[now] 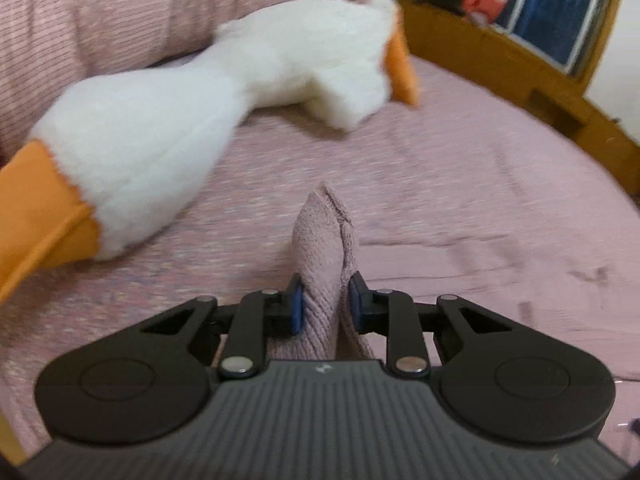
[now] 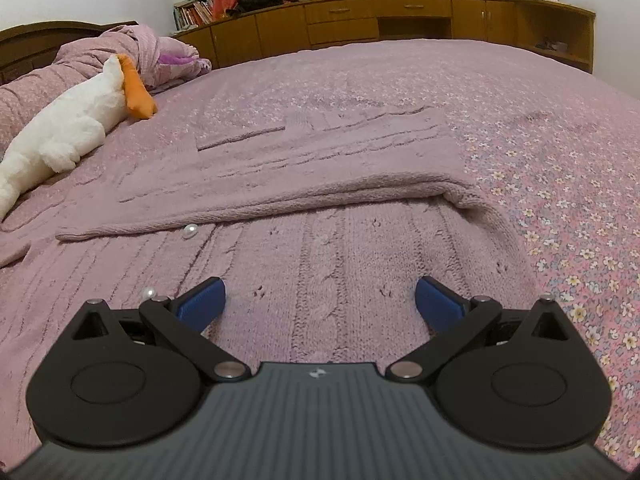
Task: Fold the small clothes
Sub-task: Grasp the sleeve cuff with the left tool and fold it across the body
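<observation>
Trouble could come in the left view: the left tongs (image 1: 325, 302) pinch only a thin bit of the pink sweater (image 1: 325, 240), so it may slip out if it gets pulled fast, and the toy goose (image 1: 168, 120) lies near enough to get bumped. These tongs point down at the bed (image 1: 500, 200). In the right view, the sweater (image 2: 328, 248) lies partly folded on the bed (image 2: 580, 160). The right tongs (image 2: 320, 304) are wide open, holding nothing, tilted down over it. A button (image 2: 189, 232) could snag.
</observation>
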`<state>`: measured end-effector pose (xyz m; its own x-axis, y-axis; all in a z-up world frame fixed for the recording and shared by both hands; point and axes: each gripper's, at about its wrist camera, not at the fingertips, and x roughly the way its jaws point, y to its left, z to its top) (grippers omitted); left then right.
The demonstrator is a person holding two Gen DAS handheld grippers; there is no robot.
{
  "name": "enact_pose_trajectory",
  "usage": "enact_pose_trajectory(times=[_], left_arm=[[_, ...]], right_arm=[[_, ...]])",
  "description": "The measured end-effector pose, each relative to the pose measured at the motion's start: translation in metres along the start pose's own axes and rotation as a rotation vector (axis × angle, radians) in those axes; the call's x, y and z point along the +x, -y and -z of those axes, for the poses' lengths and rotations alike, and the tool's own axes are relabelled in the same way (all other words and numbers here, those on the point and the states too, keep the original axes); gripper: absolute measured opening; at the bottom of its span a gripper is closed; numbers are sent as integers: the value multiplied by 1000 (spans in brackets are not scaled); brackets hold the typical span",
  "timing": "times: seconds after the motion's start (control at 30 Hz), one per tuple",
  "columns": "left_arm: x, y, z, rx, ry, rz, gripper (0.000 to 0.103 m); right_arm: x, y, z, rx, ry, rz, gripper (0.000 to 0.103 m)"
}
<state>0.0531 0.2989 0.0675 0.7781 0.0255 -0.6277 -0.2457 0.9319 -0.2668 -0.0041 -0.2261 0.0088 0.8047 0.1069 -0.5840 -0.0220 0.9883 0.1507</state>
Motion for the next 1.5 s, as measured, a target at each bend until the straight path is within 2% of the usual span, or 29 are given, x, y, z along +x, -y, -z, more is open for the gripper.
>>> enact_pose_trajectory(times=[0.37,0.57,0.73,0.93,1.1,1.27,1.43,1.5], left_arm=[[-29,80,-9,-24,39,237,25],[-32,120,-7,-7,54,318,25],[-24,156,4,9,21,369,25],[-3,201,38,133,-36,336,25],[27,218,68,187,-118,300,26],[42,225,85,227,-200,288,32],[30,227,88,286,-182,281,45],[24,227,89,303,-170,278,47]], right_arm=[[-12,7,1,49,19,-26,103],[-19,11,0,82,19,-35,103],[-24,12,0,100,20,-33,103],[-27,14,2,116,21,-35,103],[-30,14,3,108,23,-34,103],[-31,14,5,104,20,-34,103],[-31,13,5,101,18,-39,103],[-32,13,4,104,16,-47,103]])
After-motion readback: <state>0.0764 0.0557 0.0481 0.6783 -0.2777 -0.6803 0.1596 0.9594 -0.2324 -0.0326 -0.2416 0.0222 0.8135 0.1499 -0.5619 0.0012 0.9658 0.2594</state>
